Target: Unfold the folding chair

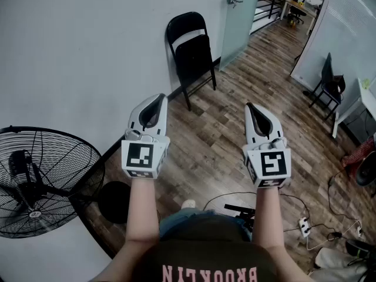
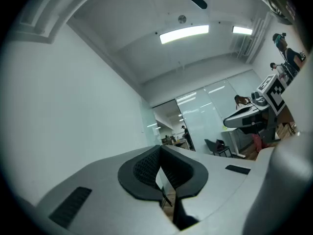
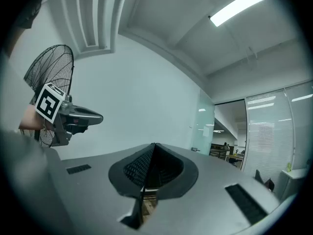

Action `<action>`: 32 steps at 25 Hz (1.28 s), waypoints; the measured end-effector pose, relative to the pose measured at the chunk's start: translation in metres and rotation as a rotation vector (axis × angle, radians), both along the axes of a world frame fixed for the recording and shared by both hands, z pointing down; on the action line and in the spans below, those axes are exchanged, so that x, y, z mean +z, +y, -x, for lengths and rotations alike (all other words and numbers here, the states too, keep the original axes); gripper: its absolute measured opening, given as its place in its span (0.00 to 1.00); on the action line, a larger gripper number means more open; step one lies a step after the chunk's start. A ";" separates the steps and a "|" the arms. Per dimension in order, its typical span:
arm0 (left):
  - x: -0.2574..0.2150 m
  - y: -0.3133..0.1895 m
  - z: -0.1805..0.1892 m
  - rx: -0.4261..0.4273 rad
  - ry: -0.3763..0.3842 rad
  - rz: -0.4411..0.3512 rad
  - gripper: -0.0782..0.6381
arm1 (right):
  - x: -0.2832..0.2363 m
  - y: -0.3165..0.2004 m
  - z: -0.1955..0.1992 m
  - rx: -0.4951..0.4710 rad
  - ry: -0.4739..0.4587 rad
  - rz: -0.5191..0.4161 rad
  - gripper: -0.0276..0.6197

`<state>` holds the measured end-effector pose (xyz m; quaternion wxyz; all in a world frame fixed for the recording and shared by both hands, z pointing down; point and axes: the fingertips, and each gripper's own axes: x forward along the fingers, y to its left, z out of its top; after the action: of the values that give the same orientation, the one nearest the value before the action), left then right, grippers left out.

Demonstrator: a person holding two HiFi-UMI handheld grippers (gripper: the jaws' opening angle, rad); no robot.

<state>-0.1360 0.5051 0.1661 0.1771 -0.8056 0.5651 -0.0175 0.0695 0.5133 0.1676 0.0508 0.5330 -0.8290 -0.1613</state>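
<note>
Black chair (image 1: 191,54) leans folded against the wall, untouched; both grippers, left (image 1: 154,106) and right (image 1: 257,113), hang closed and empty, needing to approach.

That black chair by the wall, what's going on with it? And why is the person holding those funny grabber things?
A person holds a left gripper and a right gripper out in front of them. The fingers of both are shut, with nothing in them. The black folding chair is folded up and leans on the white wall a little way ahead. Nothing touches it, so the unfolding has not started yet.
</note>
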 end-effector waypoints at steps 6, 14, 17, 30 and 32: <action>0.001 -0.003 0.010 0.005 0.006 -0.005 0.11 | 0.003 -0.005 0.009 0.001 0.002 0.005 0.04; 0.008 -0.011 0.015 0.100 0.067 0.026 0.33 | 0.000 -0.013 0.016 0.006 -0.107 0.003 0.16; 0.015 -0.023 0.020 0.083 0.091 0.051 0.77 | 0.009 -0.022 0.022 -0.011 -0.134 0.041 0.73; 0.036 -0.059 0.049 0.096 0.099 0.116 0.91 | 0.034 -0.052 0.043 0.093 -0.182 0.093 0.93; 0.042 -0.064 0.054 0.105 0.094 0.115 0.91 | 0.041 -0.055 0.051 0.102 -0.193 0.091 0.93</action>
<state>-0.1899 0.4415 0.2082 0.1045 -0.8430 0.5276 -0.0027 0.0187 0.4585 0.2090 0.0028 0.5848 -0.8083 -0.0687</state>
